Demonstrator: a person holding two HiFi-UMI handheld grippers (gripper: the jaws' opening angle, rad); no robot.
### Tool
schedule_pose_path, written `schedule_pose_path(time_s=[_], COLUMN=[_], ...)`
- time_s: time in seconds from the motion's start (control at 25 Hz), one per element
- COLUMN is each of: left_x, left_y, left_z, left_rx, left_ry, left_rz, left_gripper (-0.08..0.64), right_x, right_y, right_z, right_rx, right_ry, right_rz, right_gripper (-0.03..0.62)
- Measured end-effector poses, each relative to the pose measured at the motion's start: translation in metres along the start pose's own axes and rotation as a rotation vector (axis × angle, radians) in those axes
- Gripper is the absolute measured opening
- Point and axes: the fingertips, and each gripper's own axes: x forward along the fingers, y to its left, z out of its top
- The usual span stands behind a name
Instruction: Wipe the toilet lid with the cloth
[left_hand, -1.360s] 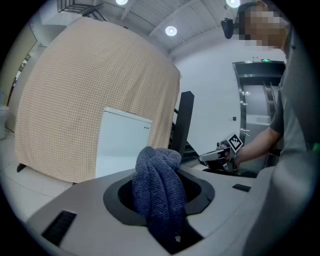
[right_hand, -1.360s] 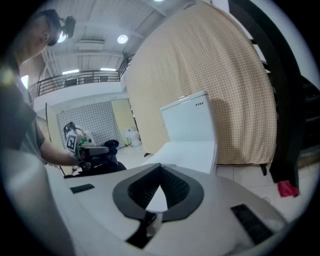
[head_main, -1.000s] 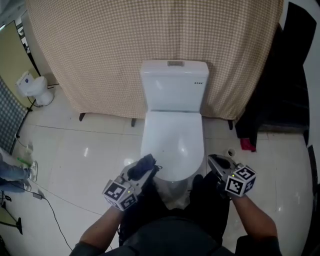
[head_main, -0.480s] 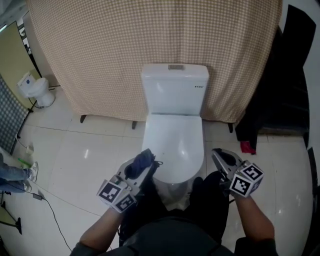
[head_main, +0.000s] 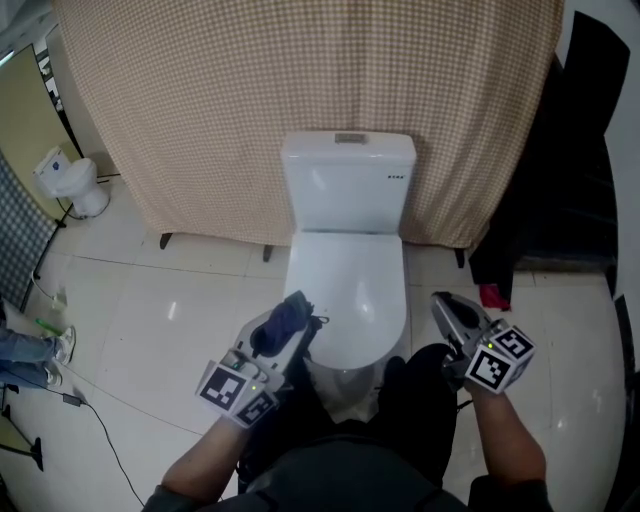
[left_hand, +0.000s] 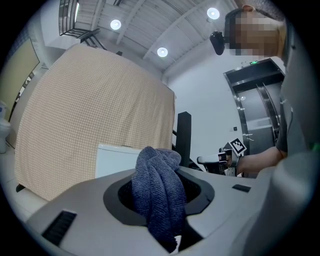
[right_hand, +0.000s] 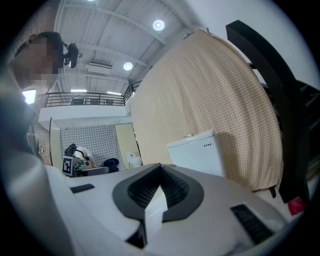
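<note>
Since the earlier frame, the right gripper (head_main: 447, 305) has shifted outward to the right, and the left gripper (head_main: 291, 317) has drawn slightly back toward the person.

Head view: both grippers are held in front of the toilet, one at each side of the closed toilet lid (head_main: 350, 285). Neither touches it. The dark blue cloth (head_main: 281, 327) sits at the left gripper's tip, beside the lid's front left edge.

Left gripper view: the jaws are clamped on the cloth, which bunches above them and hangs down between them.

Right gripper view: the jaws are closed tip to tip, with nothing held. The tank (right_hand: 195, 152) stands ahead, against a checked curtain (right_hand: 220, 90).
</note>
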Motion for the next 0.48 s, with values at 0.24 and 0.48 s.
schedule_pose_path(time_s=[0.24, 0.48], left_x=[0.003, 0.009], left_y=[0.003, 0.007], left_z=[0.004, 0.007], left_rx=[-0.005, -0.002], left_ry=[-0.015, -0.03], left_rz=[0.009, 0.031], left_gripper=[0.13, 0.13], right_x=[0.006, 0.012], right_y=[0.002, 0.005], right_z=[0.006, 0.001], right_rx=[-0.009, -0.016], right_ry=[-0.008, 0.011], right_rz=[-0.001, 0.008], right_gripper=[0.005, 0.005])
